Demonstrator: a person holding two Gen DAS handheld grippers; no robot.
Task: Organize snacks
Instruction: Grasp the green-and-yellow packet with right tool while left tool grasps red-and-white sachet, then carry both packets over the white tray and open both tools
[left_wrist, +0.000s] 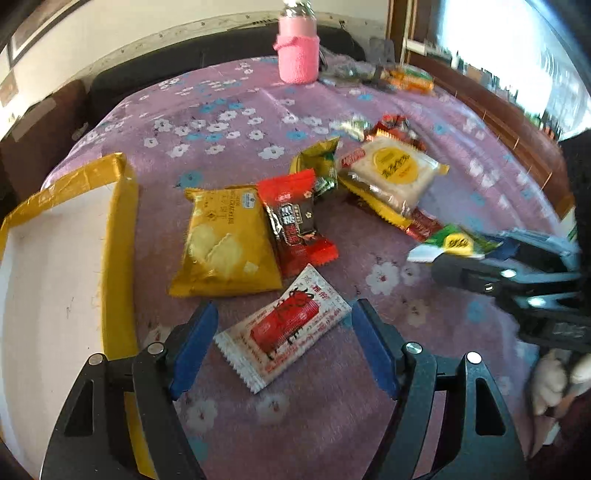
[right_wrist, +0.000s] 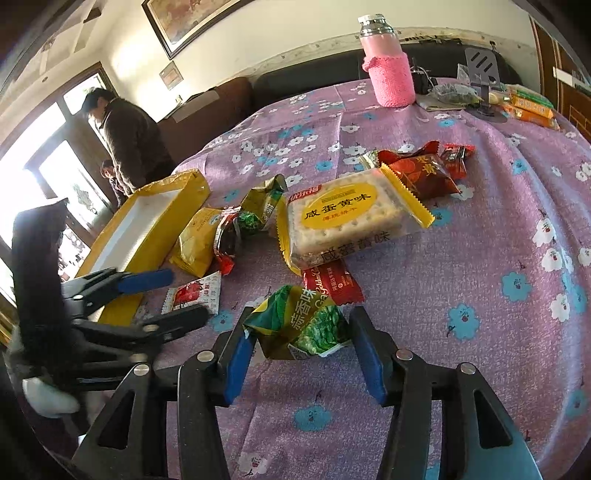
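My left gripper (left_wrist: 282, 314) is open, its blue pads on either side of a white and red snack packet (left_wrist: 284, 326) lying on the purple cloth. My right gripper (right_wrist: 301, 325) is shut on a green and yellow snack packet (right_wrist: 301, 326) and holds it off the cloth; it also shows in the left wrist view (left_wrist: 452, 243). A yellow chips bag (left_wrist: 225, 243), a red and black packet (left_wrist: 295, 225) and a clear cracker pack with a yellow label (right_wrist: 343, 218) lie in a loose pile. A yellow-taped white box (left_wrist: 51, 258) stands open at the left.
A pink sleeved bottle (right_wrist: 389, 62) stands at the table's far edge, with orange packs (right_wrist: 532, 107) and a phone stand (right_wrist: 482, 70) beside it. A red packet (right_wrist: 332, 282) lies under the cracker pack. Two people (right_wrist: 125, 147) stand by the door at the far left.
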